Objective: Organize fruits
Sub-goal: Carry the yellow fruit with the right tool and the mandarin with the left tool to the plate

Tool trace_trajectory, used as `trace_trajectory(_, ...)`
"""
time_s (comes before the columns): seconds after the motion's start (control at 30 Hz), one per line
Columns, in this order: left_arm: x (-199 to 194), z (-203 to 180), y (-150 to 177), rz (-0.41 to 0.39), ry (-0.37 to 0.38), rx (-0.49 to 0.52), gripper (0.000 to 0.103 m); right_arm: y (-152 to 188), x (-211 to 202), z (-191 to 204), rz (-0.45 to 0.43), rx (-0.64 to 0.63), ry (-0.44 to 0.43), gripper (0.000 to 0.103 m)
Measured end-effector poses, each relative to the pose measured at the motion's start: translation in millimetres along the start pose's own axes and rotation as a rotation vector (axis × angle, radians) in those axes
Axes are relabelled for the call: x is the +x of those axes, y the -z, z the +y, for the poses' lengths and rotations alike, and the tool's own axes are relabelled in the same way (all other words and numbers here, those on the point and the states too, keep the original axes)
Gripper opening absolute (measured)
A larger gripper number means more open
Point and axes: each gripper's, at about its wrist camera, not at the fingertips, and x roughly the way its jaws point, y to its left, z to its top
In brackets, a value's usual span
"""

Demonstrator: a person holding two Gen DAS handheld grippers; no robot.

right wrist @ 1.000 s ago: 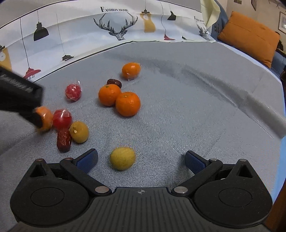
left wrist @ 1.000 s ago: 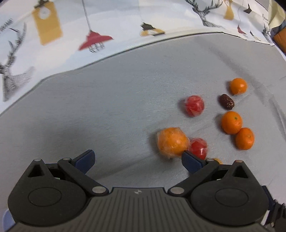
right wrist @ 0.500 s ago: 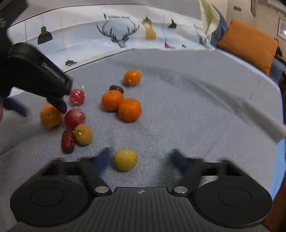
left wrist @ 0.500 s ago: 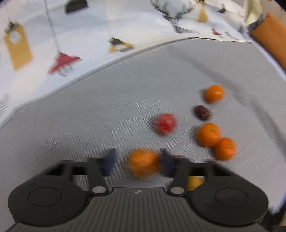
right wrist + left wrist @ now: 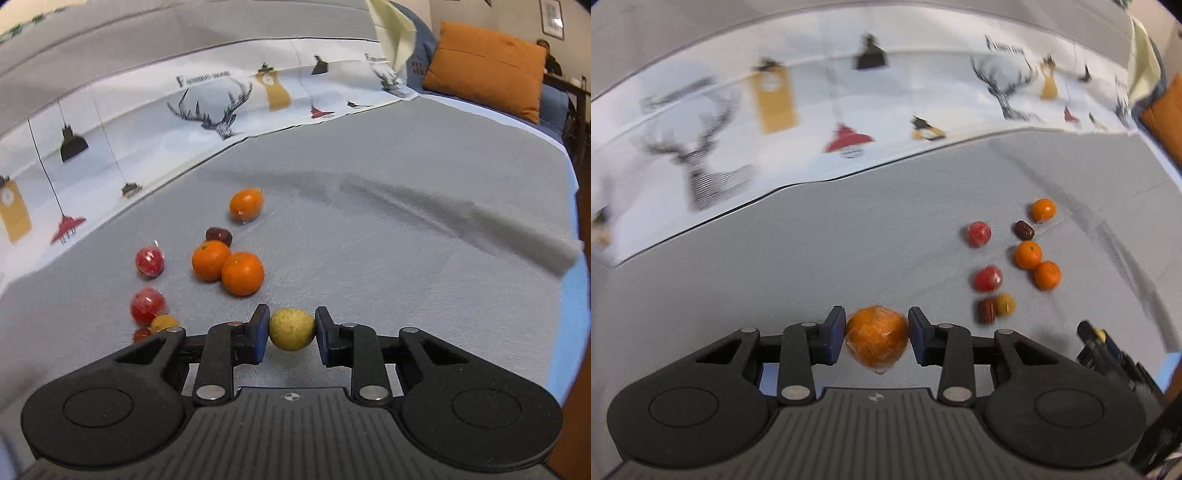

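Note:
My left gripper (image 5: 877, 332) is shut on a plastic-wrapped orange (image 5: 877, 343), held off the grey cloth. My right gripper (image 5: 291, 328) has a small yellow fruit (image 5: 291, 329) between its blue pads; its jaws are closing and both pads touch the fruit. On the cloth lie three loose oranges (image 5: 242, 273), two red wrapped fruits (image 5: 149, 260), a dark date (image 5: 219, 235), another yellow fruit (image 5: 164, 323) and a red date (image 5: 141, 334). The left wrist view shows the same cluster to the right, around one orange (image 5: 1028, 254).
A white printed cloth (image 5: 812, 110) with deer and lamp pictures borders the far side of the grey cloth (image 5: 406, 184). An orange cushion (image 5: 487, 66) lies at the far right. A raised fold (image 5: 498, 229) crosses the grey cloth on the right.
Both grippers went from wide open to closed on fruit: the left on the wrapped orange, the right on the yellow fruit. Both have risen, the left more.

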Motion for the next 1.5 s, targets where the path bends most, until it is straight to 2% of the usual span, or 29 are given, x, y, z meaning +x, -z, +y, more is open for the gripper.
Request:
trace_trajectory(0.13, -71, 30, 44, 0.003, -0.008, -0.077, 0.041, -8, -73, -10, 0.002, -0.011, -0.121, 0.028)
trace_trajectory(0.33, -144, 60, 116, -0.016, -0.017, -0.151, 0.041, 3, -193, -11, -0.032, -0.096, -0.312, 0.028)
trace_trajectory(0.43, -175, 73, 152, -0.024, -0.02, -0.192, 0.041, 19, -234, -11, -0.004, -0.128, -0.381, 0.028)
trace_trajectory(0.6, -200, 83, 192, -0.007, 0.0, -0.208, 0.041, 40, -276, -4, 0.022, -0.165, -0.475, 0.028)
trace_trajectory(0.87, -229, 93, 219, -0.068, 0.005, -0.261, 0.041, 46, -315, 13, -0.038, -0.254, -0.525, 0.028)
trace_trajectory(1.1, -237, 96, 226, -0.08, 0.015, -0.272, 0.041, 52, -322, 21, -0.033, -0.284, -0.545, 0.028)
trace_trajectory(1.5, -235, 113, 219, -0.09, 0.004, -0.315, 0.041, 55, -314, 35, -0.01, -0.313, -0.55, 0.028)
